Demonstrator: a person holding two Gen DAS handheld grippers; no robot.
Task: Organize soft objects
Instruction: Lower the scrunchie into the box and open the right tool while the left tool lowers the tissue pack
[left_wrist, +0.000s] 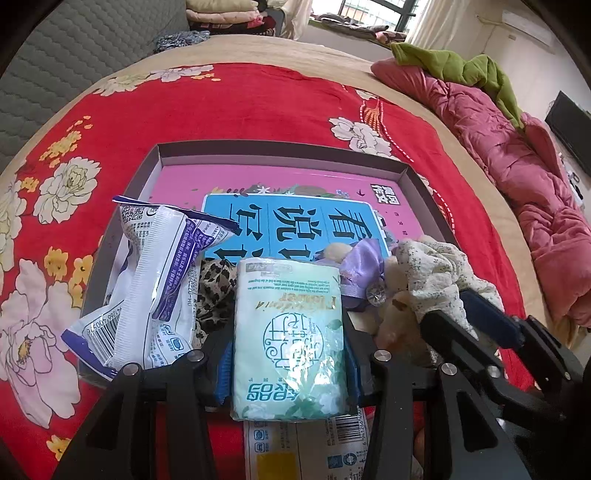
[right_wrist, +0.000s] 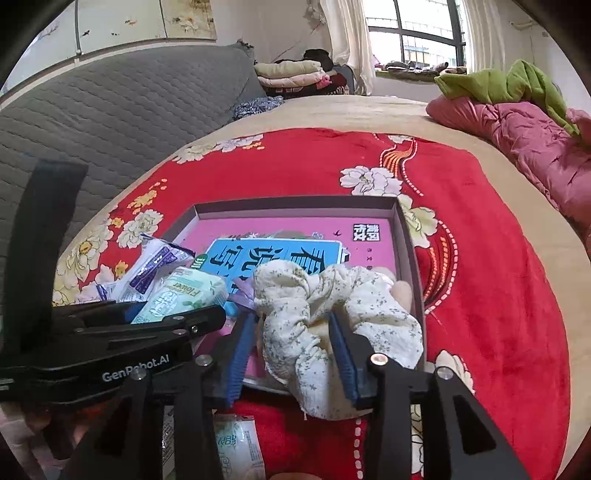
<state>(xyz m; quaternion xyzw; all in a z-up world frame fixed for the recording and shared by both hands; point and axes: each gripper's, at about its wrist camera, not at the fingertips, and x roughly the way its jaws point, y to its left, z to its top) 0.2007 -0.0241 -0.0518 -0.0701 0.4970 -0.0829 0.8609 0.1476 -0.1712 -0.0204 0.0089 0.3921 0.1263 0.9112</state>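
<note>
Right wrist view: floral scrunchie (right_wrist: 332, 314) is being released by the open right tool (right_wrist: 291, 354) into the box (right_wrist: 406, 236). Tissue pack (left_wrist: 291, 332) is being gripped by the left tool (left_wrist: 288, 365) at the box's near edge; lowering is judged next.

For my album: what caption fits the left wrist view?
Left claw grips a tissue pack above a box of soft items on a red blanket.

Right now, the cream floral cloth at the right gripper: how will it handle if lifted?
The cloth is crumpled in loose folds, so it will probably droop and change shape. It looks thin, likely light. It lies between the right gripper's parted pads, spilling over the tray rim, and may snag.
</note>
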